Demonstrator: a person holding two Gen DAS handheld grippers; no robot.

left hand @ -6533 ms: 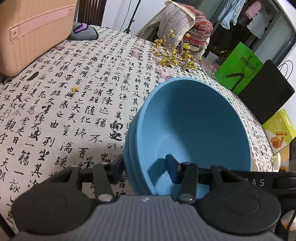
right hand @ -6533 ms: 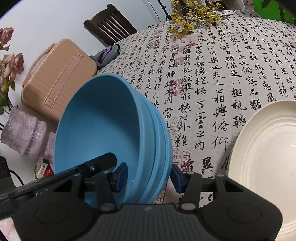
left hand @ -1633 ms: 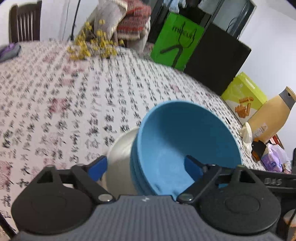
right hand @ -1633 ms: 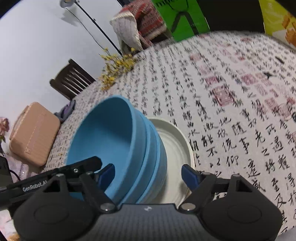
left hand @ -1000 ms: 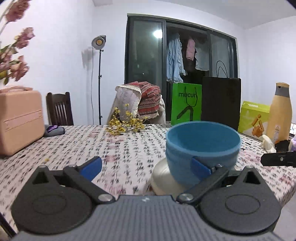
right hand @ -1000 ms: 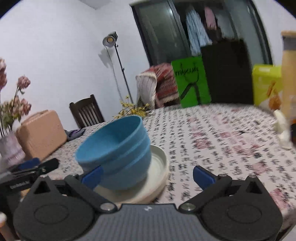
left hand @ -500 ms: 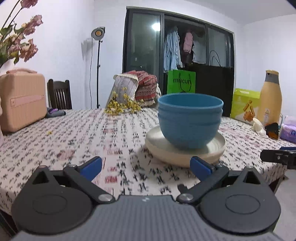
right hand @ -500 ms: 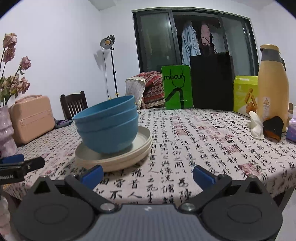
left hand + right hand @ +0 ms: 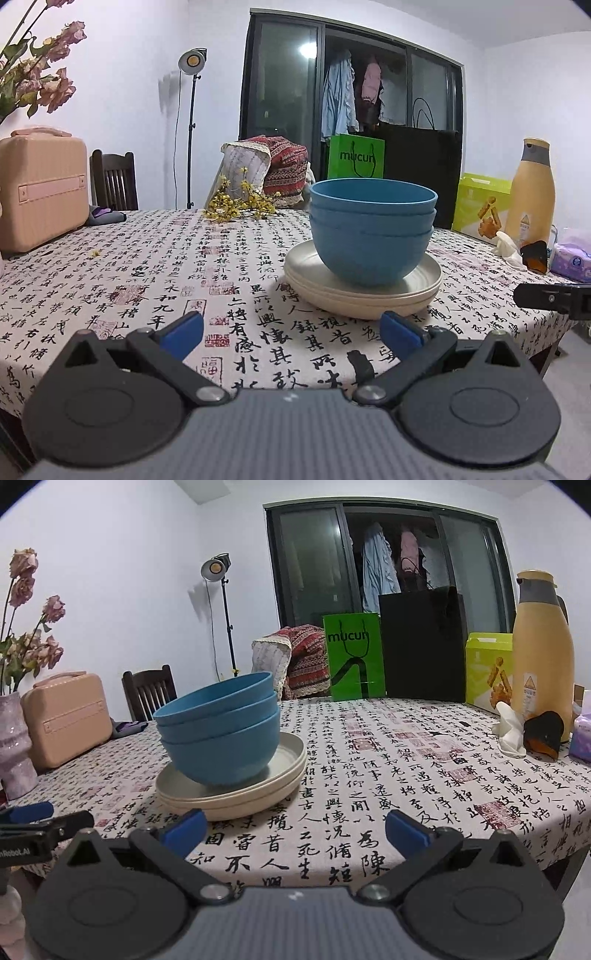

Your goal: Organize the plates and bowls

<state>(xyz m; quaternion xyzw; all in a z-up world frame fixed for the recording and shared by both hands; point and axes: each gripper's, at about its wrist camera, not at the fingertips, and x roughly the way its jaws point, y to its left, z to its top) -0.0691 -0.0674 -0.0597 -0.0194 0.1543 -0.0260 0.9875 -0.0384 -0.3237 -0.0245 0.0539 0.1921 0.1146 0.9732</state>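
Three nested blue bowls (image 9: 372, 229) (image 9: 221, 734) stand upright on a stack of cream plates (image 9: 364, 291) (image 9: 236, 790) on the calligraphy-print tablecloth. My left gripper (image 9: 291, 330) hangs open at the table's near edge, well short of the stack, nothing between its fingers. My right gripper (image 9: 295, 829) is likewise open and empty, back from the stack, which lies ahead to its left. Each gripper's tip shows at the edge of the other's view.
A peach case (image 9: 40, 188) and a vase of dried flowers (image 9: 14, 746) stand at the left. Yellow blossoms (image 9: 240, 203), a green bag (image 9: 354, 657), a black bag (image 9: 424, 646), a yellow-green box (image 9: 487, 668), a tan flask (image 9: 543, 653) and tissues (image 9: 572, 258) line the back and right.
Both grippers held the bowl stack, carried it onto the cream plates, opened and let go. Since then they have pulled back toward the table's near edge.
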